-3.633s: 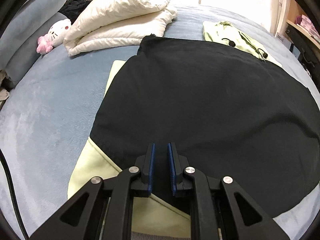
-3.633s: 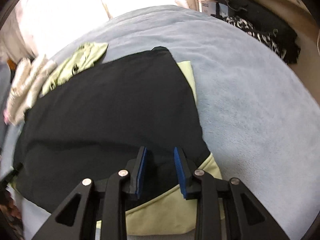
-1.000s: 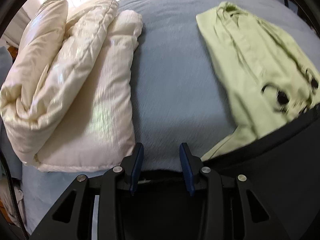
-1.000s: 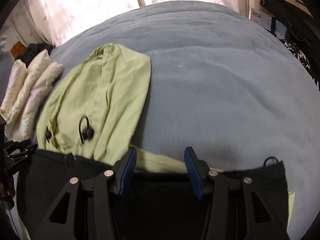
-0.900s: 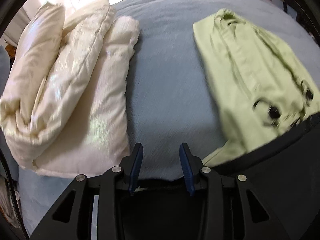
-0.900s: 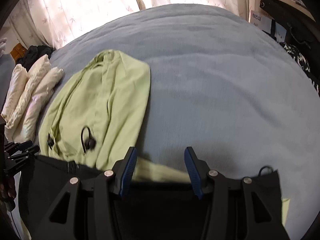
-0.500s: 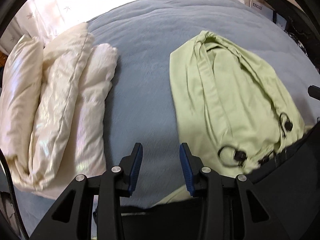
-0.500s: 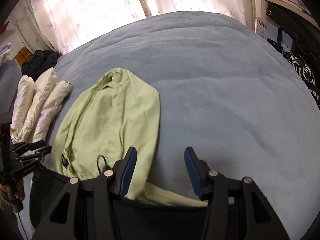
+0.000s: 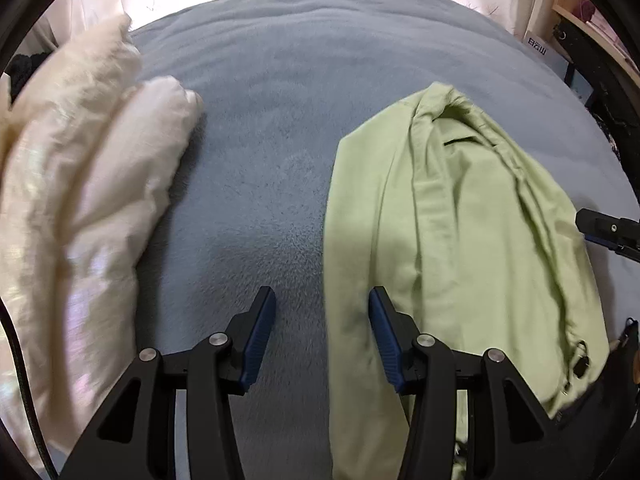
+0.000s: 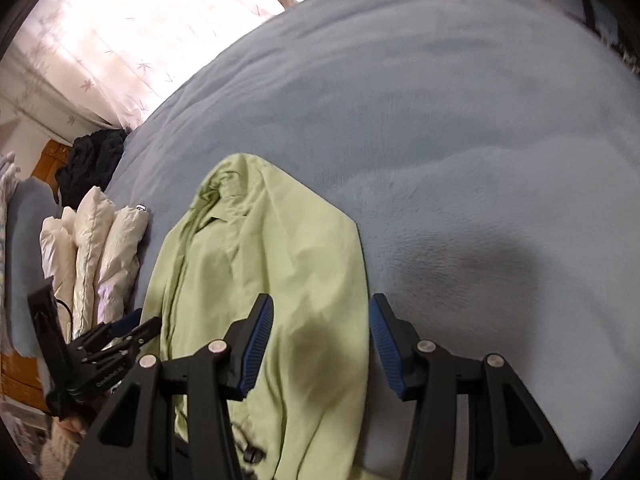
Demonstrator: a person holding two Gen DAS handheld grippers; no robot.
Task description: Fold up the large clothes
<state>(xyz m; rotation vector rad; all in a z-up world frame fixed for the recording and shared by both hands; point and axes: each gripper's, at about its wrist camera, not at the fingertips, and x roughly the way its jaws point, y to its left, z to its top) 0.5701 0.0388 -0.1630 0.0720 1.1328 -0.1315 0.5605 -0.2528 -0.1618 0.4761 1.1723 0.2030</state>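
Observation:
The light green hood (image 9: 460,248) of the jacket lies on the blue bed (image 9: 280,120), with drawcord toggles near its lower right. A strip of the black folded body (image 9: 588,420) shows at the lower right of the left wrist view. My left gripper (image 9: 322,332) is open and empty over the hood's left edge. My right gripper (image 10: 322,336) is open and empty over the hood (image 10: 260,264) near its right edge. Each gripper shows in the other's view: the right one (image 9: 608,232), the left one (image 10: 120,330).
A folded cream duvet (image 9: 68,220) lies to the left of the hood; it also shows in the right wrist view (image 10: 96,248). A dark clothes pile (image 10: 92,164) sits by the curtain. Shelves (image 9: 580,20) stand at the right bed edge.
Both grippers opened and moved forward from the near edge of the black body, across it, to the green hood. The black body has dropped almost out of both views.

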